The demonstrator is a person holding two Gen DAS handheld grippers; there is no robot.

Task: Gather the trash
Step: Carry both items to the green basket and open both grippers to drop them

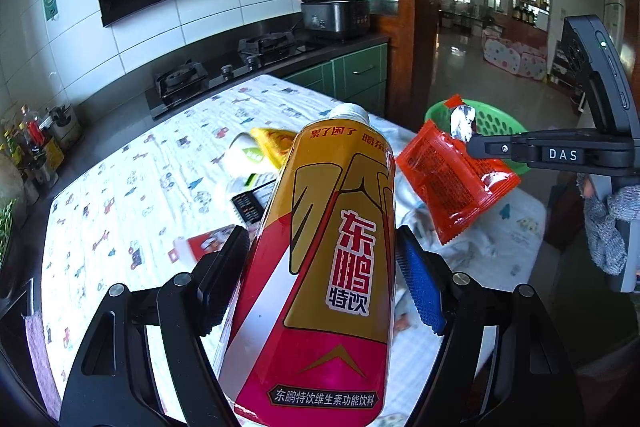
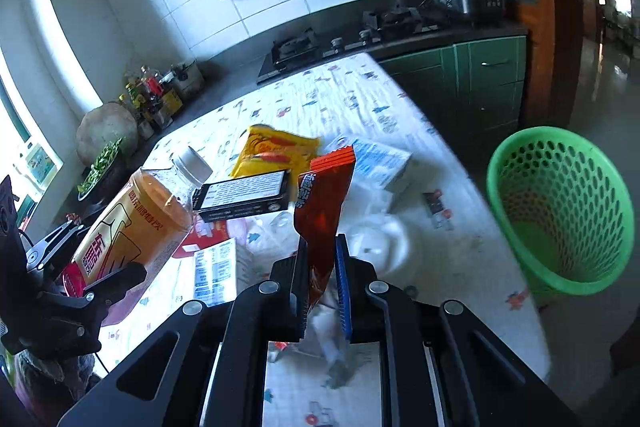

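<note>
Right gripper [image 2: 322, 279] is clamping the lower end of a red snack wrapper [image 2: 322, 195]; the jaws are standing nearly together with only the thin film between them, and the wrapper's long axis is running from the pads toward 12 o'clock in the right wrist view. Left gripper [image 1: 320, 275] is gripping a yellow-and-red energy drink bottle [image 1: 328, 267] at mid-body, jaws spread wide to its width, white cap pointing away toward 12 o'clock.

Beyond both loads, more trash is lying on the patterned tablecloth [image 2: 360, 99]: a black box [image 2: 244, 195], a yellow snack packet [image 2: 276, 147] and a blue-and-white carton [image 2: 380, 159], close together near the table centre.

Green perforated basket [image 2: 560, 211], the likely receptacle, is standing off the table edge at 2 o'clock from the right gripper, mouth tilted toward it. In the left wrist view the same basket is lying at 1 o'clock, partly behind the wrapper. Judged from these views, the right hand is the nearer one, so the wrapper needs a short swing toward 2 o'clock.
</note>
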